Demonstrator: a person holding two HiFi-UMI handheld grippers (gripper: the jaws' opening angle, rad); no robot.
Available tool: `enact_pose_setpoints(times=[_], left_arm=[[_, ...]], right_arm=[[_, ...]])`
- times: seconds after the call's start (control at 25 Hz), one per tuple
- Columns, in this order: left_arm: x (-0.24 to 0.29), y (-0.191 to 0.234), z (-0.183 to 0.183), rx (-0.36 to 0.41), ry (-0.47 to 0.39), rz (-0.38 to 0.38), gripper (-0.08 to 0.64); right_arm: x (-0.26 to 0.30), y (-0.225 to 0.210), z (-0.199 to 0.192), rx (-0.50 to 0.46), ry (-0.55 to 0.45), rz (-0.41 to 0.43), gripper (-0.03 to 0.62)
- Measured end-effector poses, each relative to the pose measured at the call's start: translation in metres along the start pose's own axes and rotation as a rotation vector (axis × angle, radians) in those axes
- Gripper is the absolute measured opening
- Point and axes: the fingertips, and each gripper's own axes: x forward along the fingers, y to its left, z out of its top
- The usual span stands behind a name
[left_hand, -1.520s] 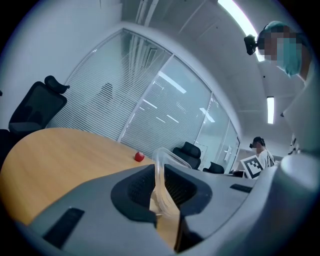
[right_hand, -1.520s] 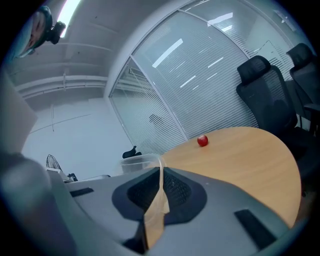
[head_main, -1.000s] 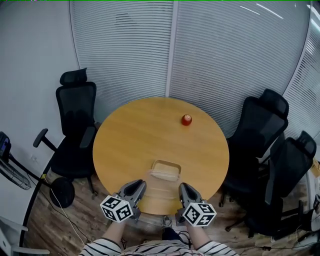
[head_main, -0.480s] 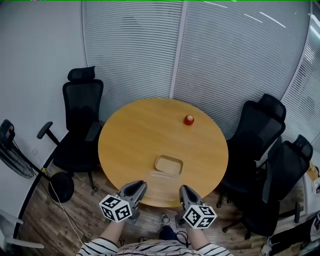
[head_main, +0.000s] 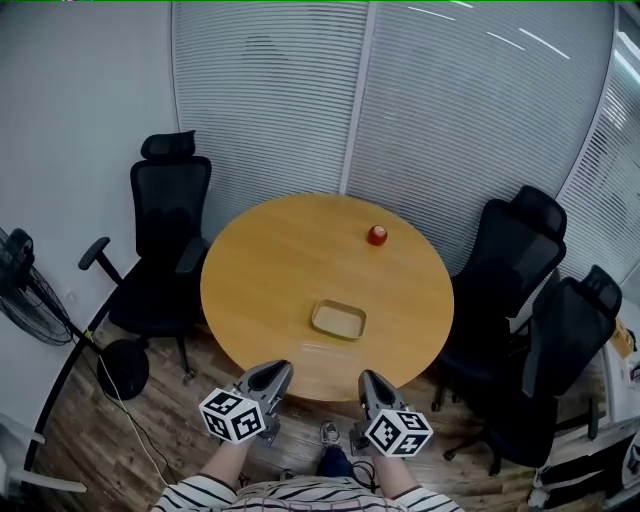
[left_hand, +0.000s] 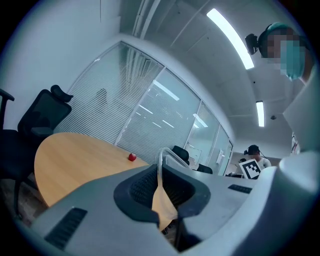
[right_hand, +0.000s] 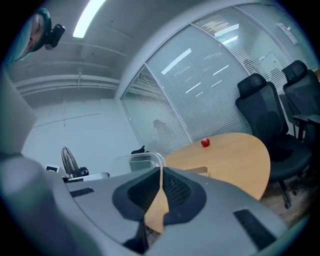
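Left claw (head_main: 275, 372), right claw (head_main: 368, 380) both closed, empty, tray (head_main: 338, 319) and red ball (head_main: 377, 235) on table (head_main: 270, 280)

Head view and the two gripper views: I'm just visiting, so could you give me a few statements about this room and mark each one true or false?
1. A small red object lies on the round table. True.
2. The clear container stands on the floor. False: it stands on the table, on the person's side of it.
3. The left gripper grips the container. False: its jaws are together on nothing, apart from the container.
4. The right gripper has its jaws together. True.
5. Only one chair stands by the table. False: three black chairs do.
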Motion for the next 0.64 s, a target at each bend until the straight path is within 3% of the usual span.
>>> enact_pose_setpoints(times=[0.64], left_arm=[[-0.014,-0.028,-0.019,0.008,0.013,-0.012,0.046]], right_arm=[[-0.035,-0.007,-0.013,0.015,-0.009,-0.012,0.038]])
